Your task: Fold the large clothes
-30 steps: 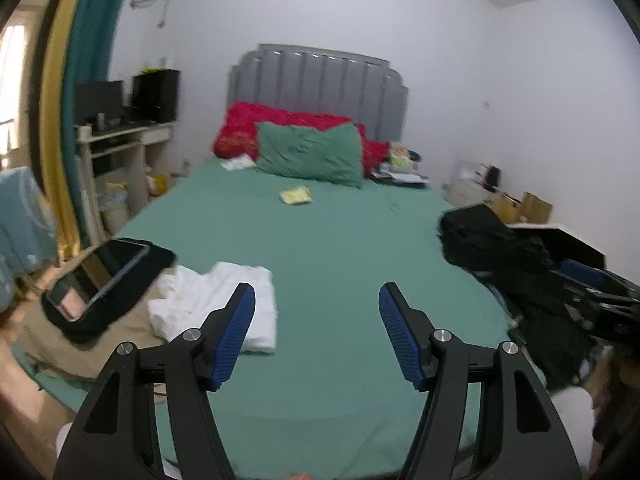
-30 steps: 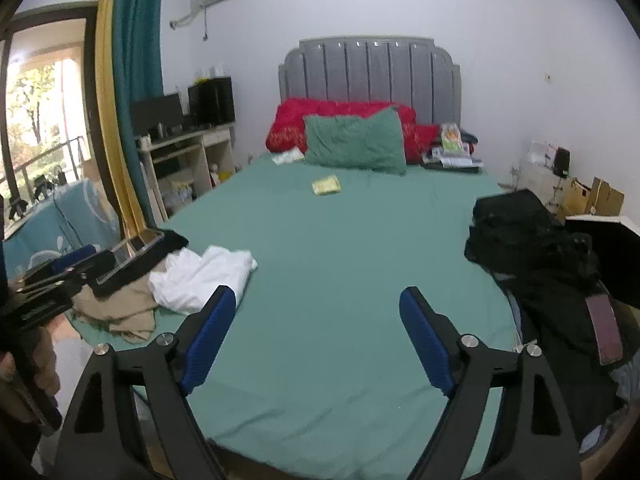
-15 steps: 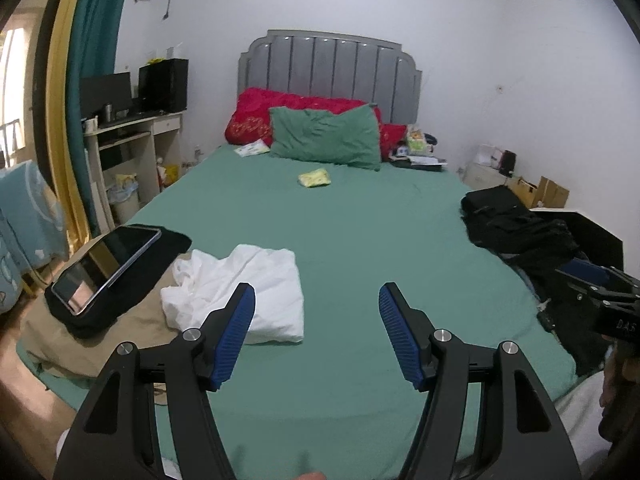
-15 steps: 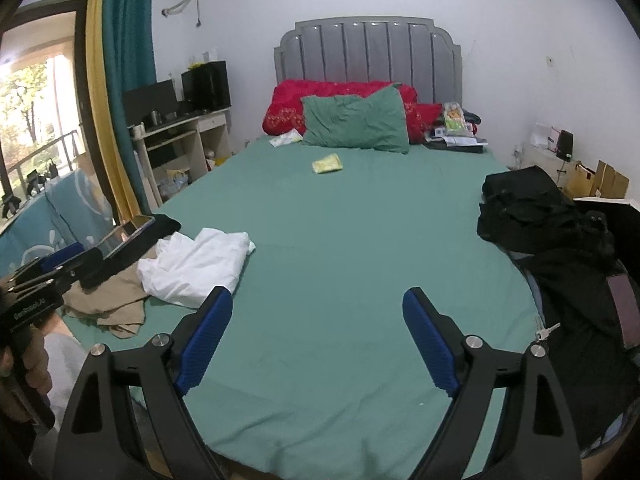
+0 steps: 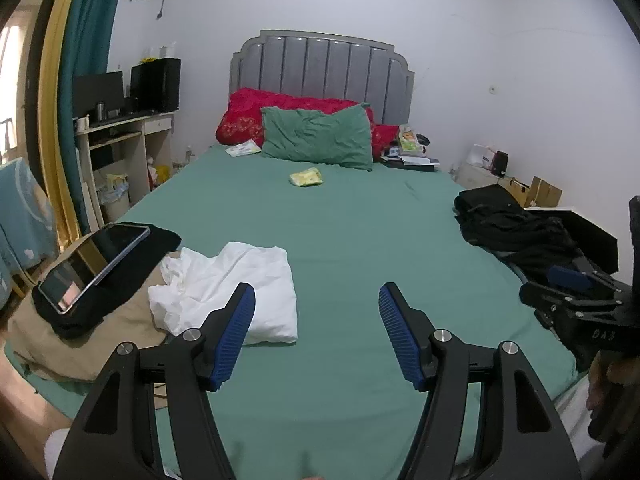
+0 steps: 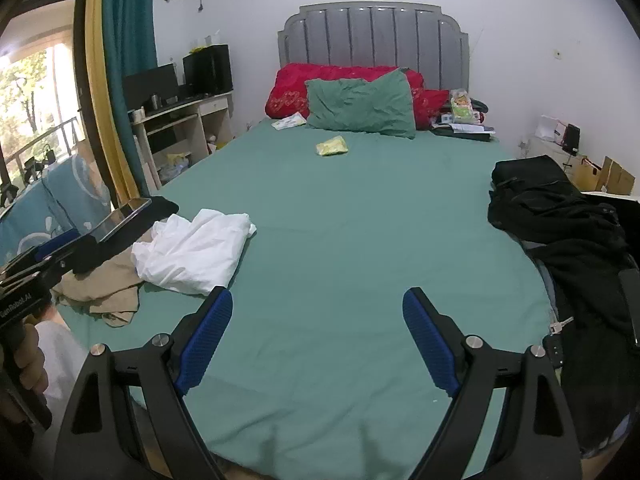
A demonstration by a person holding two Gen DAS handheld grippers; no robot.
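Before me is a bed with a green sheet. On it lie a white garment, tan cloth, black clothes, a green pillow and a yellow packet.

We see a white garment lying crumpled on the green bed, near its left edge. A tan garment lies bunched beside it, at the bed's corner. Black clothes are heaped along the bed's right edge.
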